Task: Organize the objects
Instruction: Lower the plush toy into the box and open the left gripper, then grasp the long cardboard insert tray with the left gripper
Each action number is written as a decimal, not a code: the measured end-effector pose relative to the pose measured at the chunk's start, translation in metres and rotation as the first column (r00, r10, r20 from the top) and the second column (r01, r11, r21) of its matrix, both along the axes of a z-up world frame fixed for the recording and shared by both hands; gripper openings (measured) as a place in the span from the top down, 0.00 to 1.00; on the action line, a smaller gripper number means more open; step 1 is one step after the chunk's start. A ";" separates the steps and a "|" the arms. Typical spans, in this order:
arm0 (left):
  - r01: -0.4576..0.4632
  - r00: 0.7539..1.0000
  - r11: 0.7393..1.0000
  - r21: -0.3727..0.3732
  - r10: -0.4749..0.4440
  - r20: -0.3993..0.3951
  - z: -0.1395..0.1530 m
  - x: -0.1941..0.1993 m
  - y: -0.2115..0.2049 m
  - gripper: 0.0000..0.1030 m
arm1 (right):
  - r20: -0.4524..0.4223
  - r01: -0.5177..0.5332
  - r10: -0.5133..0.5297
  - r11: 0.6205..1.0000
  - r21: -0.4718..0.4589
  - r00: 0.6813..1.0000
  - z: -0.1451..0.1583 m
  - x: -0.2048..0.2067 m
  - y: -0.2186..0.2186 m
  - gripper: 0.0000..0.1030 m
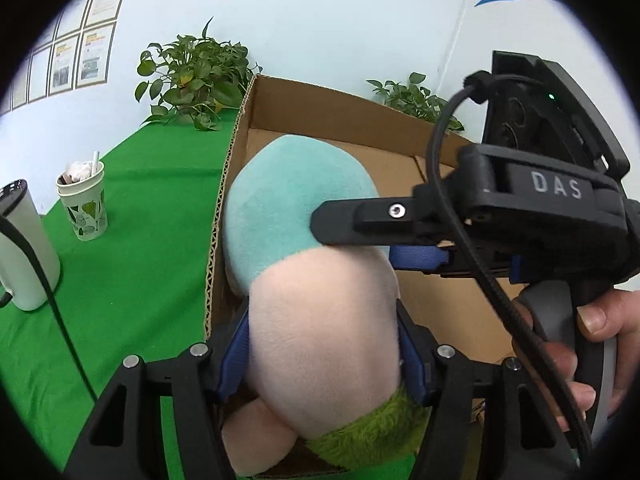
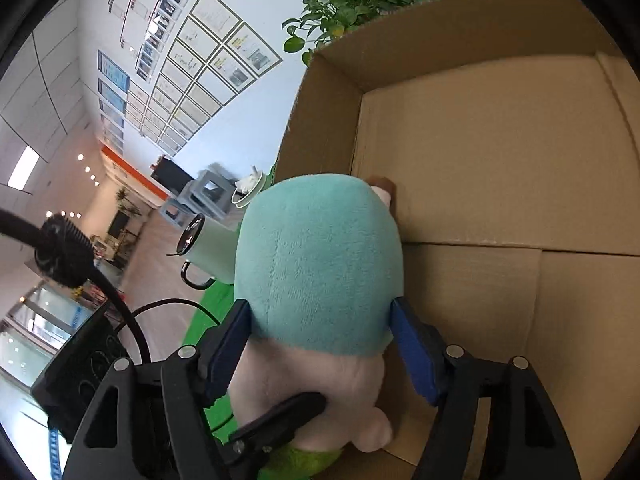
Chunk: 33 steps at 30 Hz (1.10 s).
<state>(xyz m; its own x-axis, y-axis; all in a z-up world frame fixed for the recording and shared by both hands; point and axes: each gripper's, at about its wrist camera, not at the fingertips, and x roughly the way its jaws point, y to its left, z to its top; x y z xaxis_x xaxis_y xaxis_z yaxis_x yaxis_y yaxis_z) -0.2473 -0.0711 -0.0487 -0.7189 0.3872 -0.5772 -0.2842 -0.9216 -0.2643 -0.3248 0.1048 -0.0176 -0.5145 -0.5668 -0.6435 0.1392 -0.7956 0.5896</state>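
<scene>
Left wrist view: one plush toy [image 1: 320, 300], with a teal top, a pale pink body and a green furry base, hangs over the near wall of one open cardboard box [image 1: 360, 120], its teal end already inside. Two hand-held grippers grip it. The left hand-held gripper [image 1: 324, 352] has its blue pads pressed into both sides of the pink body, jaws about half spread. The right hand-held gripper [image 1: 352, 236] comes in from the right, held by a hand [image 1: 600, 340], its black upper finger lying across the teal part and a blue pad under it; a black cable loops over that gripper.

On the green table [image 1: 140, 240] left of the box stand two cups: a paper cup [image 1: 84, 204] with a leaf print, holding a straw and crumpled paper, and a white mug [image 1: 24, 248] nearer the edge of the view. Two potted plants [image 1: 192, 80] sit behind the box against the pale wall, one at each far corner.

In the right wrist view the right hand-held gripper [image 2: 320, 344] has its blue pads on either side of the toy [image 2: 320, 264] at the lower rim of the teal part; the left pad touches, and whether the right pad presses I cannot tell. The box [image 2: 480, 160] floor beyond the toy is bare cardboard.
</scene>
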 end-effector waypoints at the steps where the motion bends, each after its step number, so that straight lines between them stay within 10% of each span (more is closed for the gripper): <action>1: 0.000 1.000 1.000 -0.001 0.000 0.006 0.000 0.001 0.000 0.37 | -0.011 -0.005 0.005 1.000 0.007 1.000 -0.001 -0.002 -0.002 0.37; 13: -0.013 0.998 1.000 -0.023 0.011 -0.054 0.022 0.049 -0.037 0.35 | -0.008 0.037 -0.037 0.999 -0.005 0.999 -0.025 -0.021 -0.009 0.42; 20: -0.073 0.992 0.997 -0.012 0.071 -0.102 0.037 0.087 -0.051 0.35 | -0.023 0.116 -0.115 0.993 0.008 0.993 -0.009 0.002 -0.003 0.17; 23: -0.100 0.987 0.995 -0.005 0.098 -0.128 0.049 0.096 -0.053 0.30 | -0.108 0.171 -0.163 0.983 0.069 0.981 0.025 0.034 0.011 0.00; 33: -0.116 0.957 0.993 -0.033 0.103 -0.270 0.096 0.142 -0.017 0.16 | -0.224 0.369 -0.310 0.876 0.312 0.924 0.048 0.210 0.077 0.00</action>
